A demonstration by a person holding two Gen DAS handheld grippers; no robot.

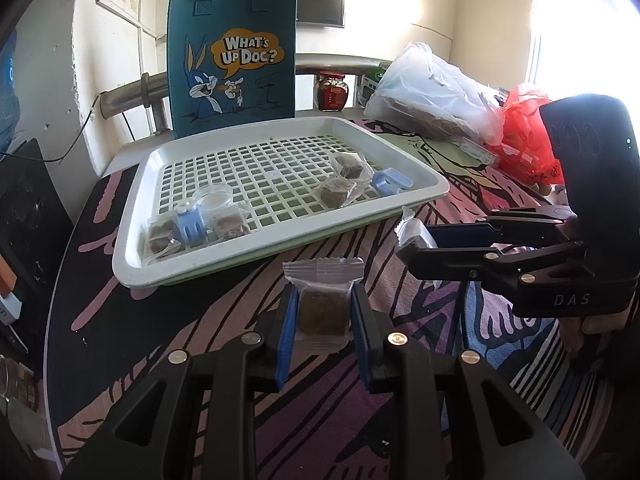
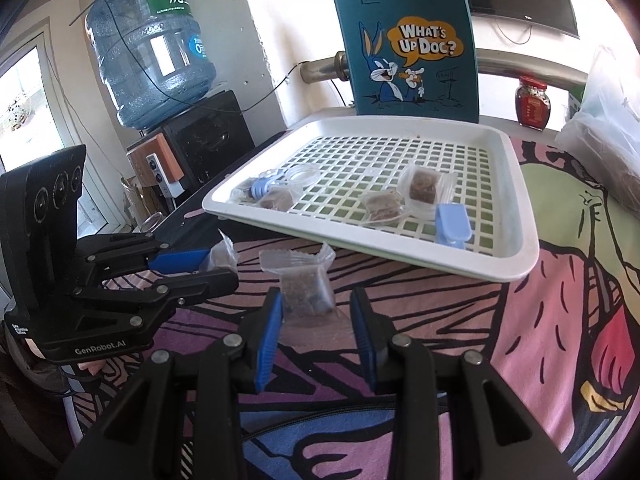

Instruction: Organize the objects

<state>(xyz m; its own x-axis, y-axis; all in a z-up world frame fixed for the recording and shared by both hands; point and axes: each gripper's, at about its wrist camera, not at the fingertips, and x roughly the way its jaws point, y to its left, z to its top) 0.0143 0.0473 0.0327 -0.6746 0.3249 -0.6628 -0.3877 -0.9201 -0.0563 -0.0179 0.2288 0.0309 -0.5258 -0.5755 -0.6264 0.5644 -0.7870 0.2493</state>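
Observation:
A white slotted tray (image 1: 432, 184) (image 2: 528, 240) sits on the patterned cloth and holds several wrapped brown snack cubes (image 1: 340, 192) (image 2: 422, 186), two blue clips (image 1: 390, 182) (image 2: 452, 226) and a clear lid (image 1: 214, 200). My left gripper (image 1: 324, 312) (image 2: 224, 268) is shut on a wrapped brown snack cube (image 1: 323, 308) (image 2: 222, 258) just in front of the tray. My right gripper (image 2: 316, 312) (image 1: 408, 246) holds another wrapped brown snack (image 2: 306, 292) (image 1: 412, 234) between its blue pads, beside the left one.
A teal Bugs Bunny tote bag (image 1: 234, 64) (image 2: 412, 48) stands behind the tray. A red jar (image 1: 332, 90), clear plastic bags (image 1: 432, 92) and a red bag (image 1: 528, 132) lie at the back right. A water bottle (image 2: 148, 52) stands left.

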